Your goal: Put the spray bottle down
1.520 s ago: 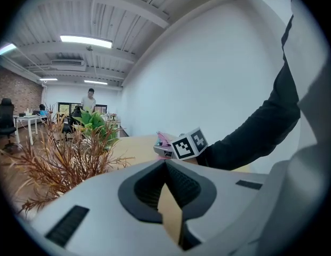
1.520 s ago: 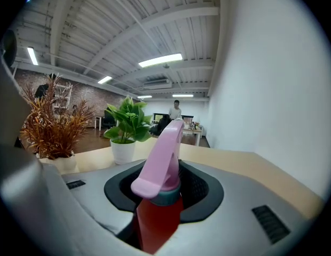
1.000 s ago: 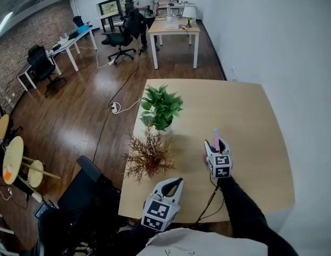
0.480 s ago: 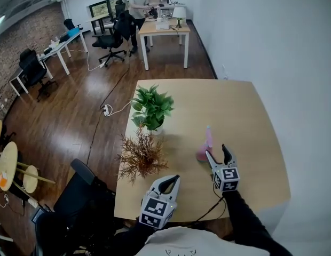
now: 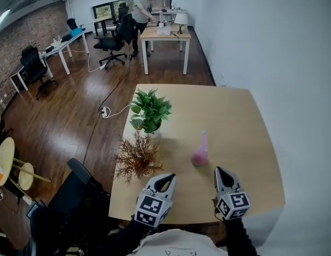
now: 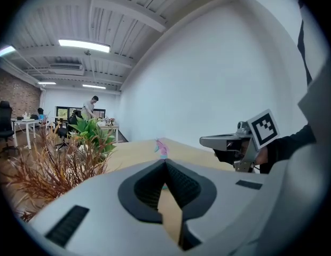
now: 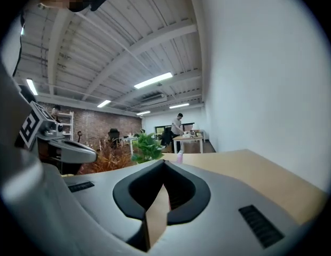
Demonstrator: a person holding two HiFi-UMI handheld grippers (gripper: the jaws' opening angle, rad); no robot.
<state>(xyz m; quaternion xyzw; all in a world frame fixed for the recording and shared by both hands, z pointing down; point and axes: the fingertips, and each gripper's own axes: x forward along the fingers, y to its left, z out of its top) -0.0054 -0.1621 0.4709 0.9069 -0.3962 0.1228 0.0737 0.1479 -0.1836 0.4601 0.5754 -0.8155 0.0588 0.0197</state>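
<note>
On the light wooden surface (image 5: 245, 121), the pink spray bottle (image 5: 200, 152) stands upright and free, a little beyond the right claw (image 5: 221, 174) and apart from it. A dried brown plant (image 5: 136, 156) sits to the bottle's left, with a leafy green plant (image 5: 149, 110) farther back. The right claw hangs near the front edge, its jaws pressed together on nothing. The left claw (image 5: 165, 179), also near that edge, is pressed together and empty too.
</note>
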